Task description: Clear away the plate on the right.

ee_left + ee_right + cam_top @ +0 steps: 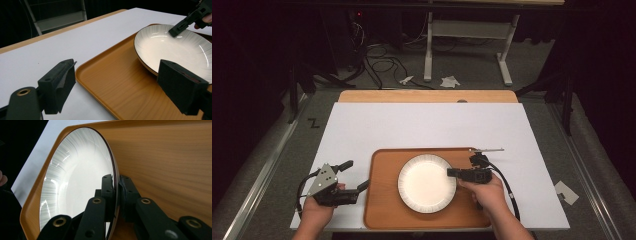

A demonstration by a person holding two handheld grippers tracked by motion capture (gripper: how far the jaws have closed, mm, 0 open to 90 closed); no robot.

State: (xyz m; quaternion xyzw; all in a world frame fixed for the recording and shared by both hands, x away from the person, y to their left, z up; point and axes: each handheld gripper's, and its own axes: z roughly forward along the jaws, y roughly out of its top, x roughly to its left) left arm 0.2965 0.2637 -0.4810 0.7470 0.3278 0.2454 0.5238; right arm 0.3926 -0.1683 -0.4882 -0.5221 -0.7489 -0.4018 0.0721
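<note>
Plate [427, 183]: its right-hand rim sits between the jaws of the right gripper [453, 172], which are closed on it. In the right gripper view one jaw lies on the white inside of the rim and the other on the underside, with the dark edge line of the plate [75, 182] running between them. The grip is edge-on, taken from the plate's right side, so the plate reaches leftward away from those jaws, toward the other hand. Being round, it has no long axis; what matters is that it is held at a single point on its rim, with its whole width hanging out beyond the grip.

The plate lies in the middle of the tray [384, 200], and I cannot tell whether the pinched side is raised off the wood or rests on it.

The left gripper [356, 176] stands with its jaws wide apart and nothing between them, near the tray's left edge. In the left gripper view its two pads frame the near corner of the tray [110, 82], with the plate [175, 50] ahead and to the right, not touched. The right hand is plainly the nearer to the plate; the left would have to cross part of the tray to reach the free rim.

Counted: one plate, one tray, two grippers, one white table cover [422, 125] under the tray.
</note>
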